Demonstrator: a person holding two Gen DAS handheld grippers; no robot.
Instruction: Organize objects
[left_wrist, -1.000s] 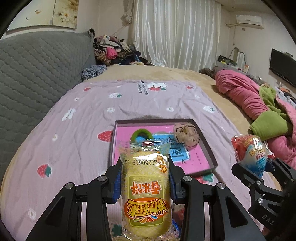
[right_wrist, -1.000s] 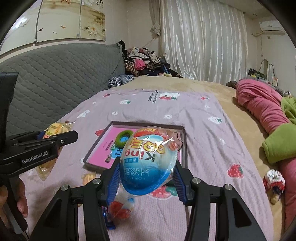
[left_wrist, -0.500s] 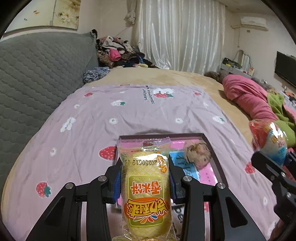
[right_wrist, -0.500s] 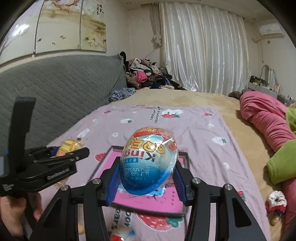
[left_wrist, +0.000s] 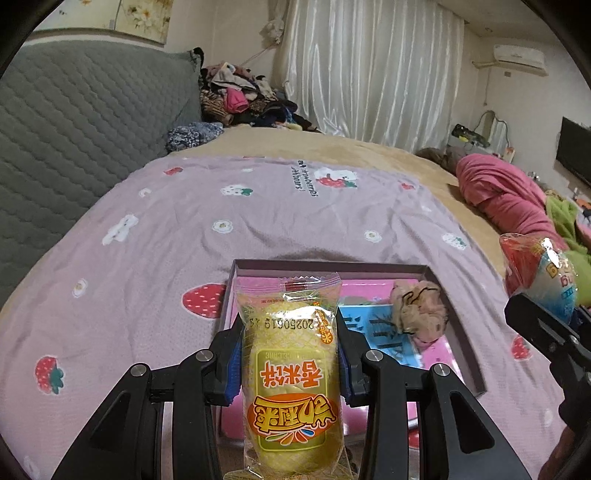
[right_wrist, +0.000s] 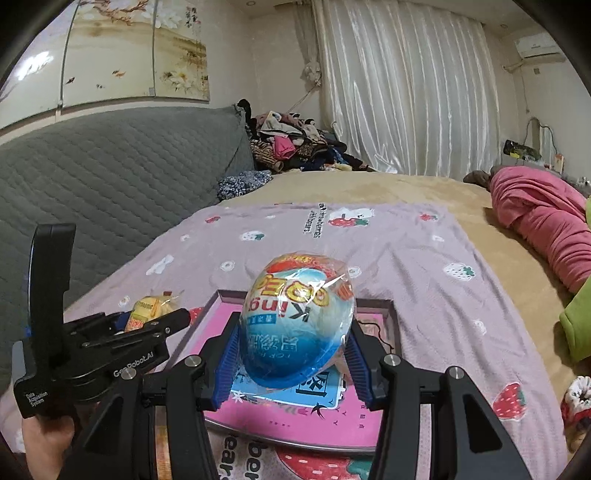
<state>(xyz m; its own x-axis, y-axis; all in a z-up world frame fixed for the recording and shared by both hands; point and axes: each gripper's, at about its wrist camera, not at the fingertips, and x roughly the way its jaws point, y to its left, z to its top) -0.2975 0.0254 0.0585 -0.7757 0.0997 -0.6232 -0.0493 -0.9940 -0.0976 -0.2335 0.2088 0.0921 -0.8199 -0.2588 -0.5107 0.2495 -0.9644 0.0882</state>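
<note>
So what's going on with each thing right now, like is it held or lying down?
Left gripper: shut on the yellow snack packet.
Yellow snack packet: held up, sealed.
Right gripper: shut on the blue toy egg.
Blue toy egg: held above the tray, wrapped.
Pink tray: open, lying on the bedspread.
Fuzzy scrunchie: lying inside the tray.

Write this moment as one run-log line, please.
left gripper: shut on yellow snack pack | right gripper: shut on blue egg toy | both above pink tray

Soft even indoor light, glare on plastic wrappers, strong fisheye bending, dark vignetted corners, mostly sharp
</note>
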